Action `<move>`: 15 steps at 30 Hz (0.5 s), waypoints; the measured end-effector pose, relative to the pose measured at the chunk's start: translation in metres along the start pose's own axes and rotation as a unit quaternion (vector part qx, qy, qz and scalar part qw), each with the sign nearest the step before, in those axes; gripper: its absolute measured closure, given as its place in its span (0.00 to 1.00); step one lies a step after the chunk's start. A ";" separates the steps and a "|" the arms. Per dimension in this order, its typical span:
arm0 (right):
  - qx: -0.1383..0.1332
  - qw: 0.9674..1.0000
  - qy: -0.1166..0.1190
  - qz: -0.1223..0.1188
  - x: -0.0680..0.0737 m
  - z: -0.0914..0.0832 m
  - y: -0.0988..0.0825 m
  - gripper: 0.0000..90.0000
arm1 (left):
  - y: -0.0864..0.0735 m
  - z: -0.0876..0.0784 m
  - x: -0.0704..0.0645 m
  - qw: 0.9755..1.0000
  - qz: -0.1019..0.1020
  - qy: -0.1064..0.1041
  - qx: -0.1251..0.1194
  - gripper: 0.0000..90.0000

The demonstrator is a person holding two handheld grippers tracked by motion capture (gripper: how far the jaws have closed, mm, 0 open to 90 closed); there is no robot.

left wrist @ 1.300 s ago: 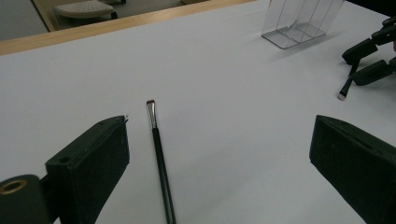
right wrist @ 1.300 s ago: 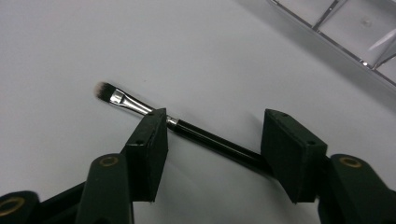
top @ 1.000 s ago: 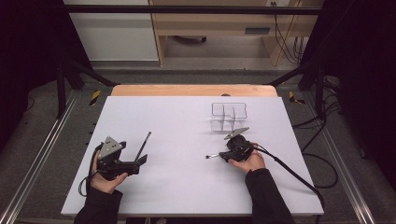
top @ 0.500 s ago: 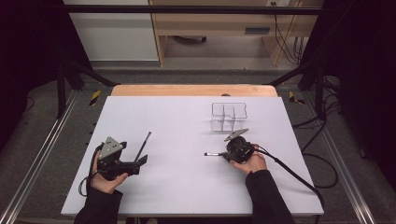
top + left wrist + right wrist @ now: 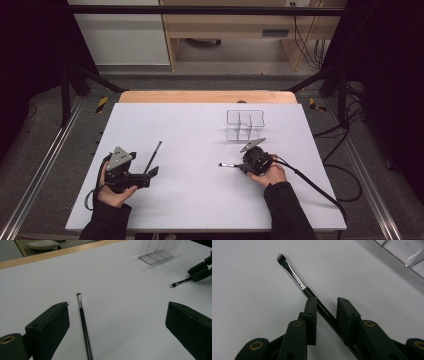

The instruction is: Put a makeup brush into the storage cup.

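Note:
A thin black make-up brush (image 5: 153, 155) lies flat on the white table (image 5: 200, 125), its bristles pointing away from me. My left gripper (image 5: 149, 177) rests just beside its near end, open. In the left gripper view that brush (image 5: 83, 325) lies between the wide-apart jaws, close to the left one, with my left gripper (image 5: 117, 315) touching nothing. My right gripper (image 5: 241, 166) is shut on a second brush (image 5: 227, 164) whose silver ferrule and tip stick out to the left. Up close, this brush (image 5: 294, 273) runs slantwise between the narrow jaws of my right gripper (image 5: 325, 302).
A clear plastic organiser (image 5: 245, 124) with several compartments stands just beyond the right gripper, seen also as the organiser (image 5: 158, 251) in the left gripper view. A wooden strip (image 5: 207, 96) borders the table's far edge. Cables trail off the right side.
My right gripper has shifted slightly left and away from me, carrying its brush along. The left gripper and the lying brush have not moved.

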State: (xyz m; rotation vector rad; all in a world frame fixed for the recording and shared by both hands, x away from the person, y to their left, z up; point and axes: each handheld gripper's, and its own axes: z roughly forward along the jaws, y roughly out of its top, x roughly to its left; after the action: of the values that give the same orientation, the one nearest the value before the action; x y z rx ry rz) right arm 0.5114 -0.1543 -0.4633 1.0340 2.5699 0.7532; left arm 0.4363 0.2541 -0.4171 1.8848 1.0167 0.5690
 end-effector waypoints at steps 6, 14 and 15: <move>0.007 1.000 0.006 0.006 0.000 -0.001 0.000 0.83 | 0.000 0.000 0.000 1.000 0.000 0.000 0.000 0.05; -0.002 1.000 0.005 0.003 0.002 -0.009 0.000 1.00 | 0.000 0.001 0.000 1.000 0.002 -0.001 0.002 0.05; 0.000 1.000 0.006 0.003 0.002 -0.009 0.000 1.00 | 0.000 0.001 -0.001 1.000 0.002 -0.001 0.002 0.05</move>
State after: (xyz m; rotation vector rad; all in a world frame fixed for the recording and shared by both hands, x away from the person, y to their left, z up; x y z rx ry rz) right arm 0.5058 -0.1560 -0.4557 1.0421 2.5783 0.7628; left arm 0.4363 0.2534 -0.4176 1.8897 1.0143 0.5680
